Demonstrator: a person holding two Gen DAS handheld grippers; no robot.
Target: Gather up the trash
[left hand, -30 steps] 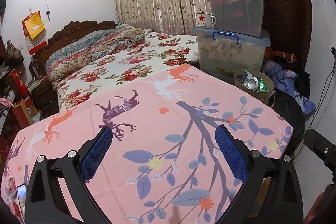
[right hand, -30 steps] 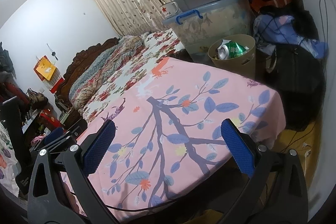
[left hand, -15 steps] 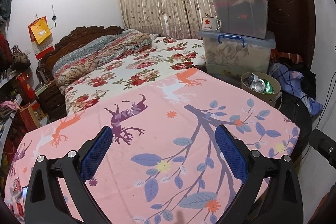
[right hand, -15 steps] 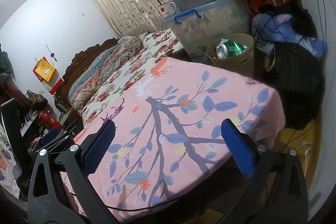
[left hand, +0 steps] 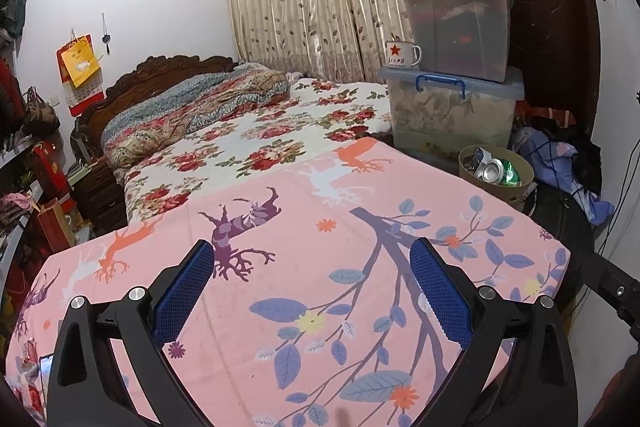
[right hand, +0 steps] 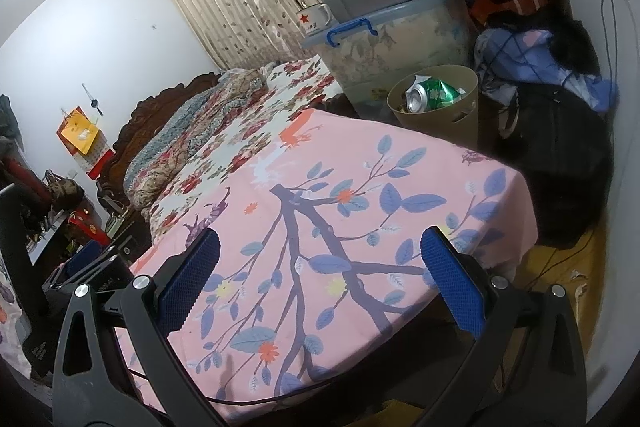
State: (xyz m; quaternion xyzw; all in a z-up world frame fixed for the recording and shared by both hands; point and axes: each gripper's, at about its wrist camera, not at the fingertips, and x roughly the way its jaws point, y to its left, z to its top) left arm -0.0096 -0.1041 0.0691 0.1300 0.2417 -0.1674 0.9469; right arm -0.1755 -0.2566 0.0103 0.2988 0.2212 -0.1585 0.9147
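pink tablecloth [left hand: 320, 267] bare; bed [left hand: 280, 131] behind, bin [left hand: 496, 175] beside.

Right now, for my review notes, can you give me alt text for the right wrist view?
The right tongs hang open and empty over a table draped in a pink cloth printed with blue leaves. Beyond its far edge, a tan waste bin holds a crushed green can, beside stacked plastic storage boxes and a floral-covered bed.

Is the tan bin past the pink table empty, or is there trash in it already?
Not empty. The tan bin holds crushed cans: a green one shows near its rim, a silver one beside it. How deep the trash goes is hidden.
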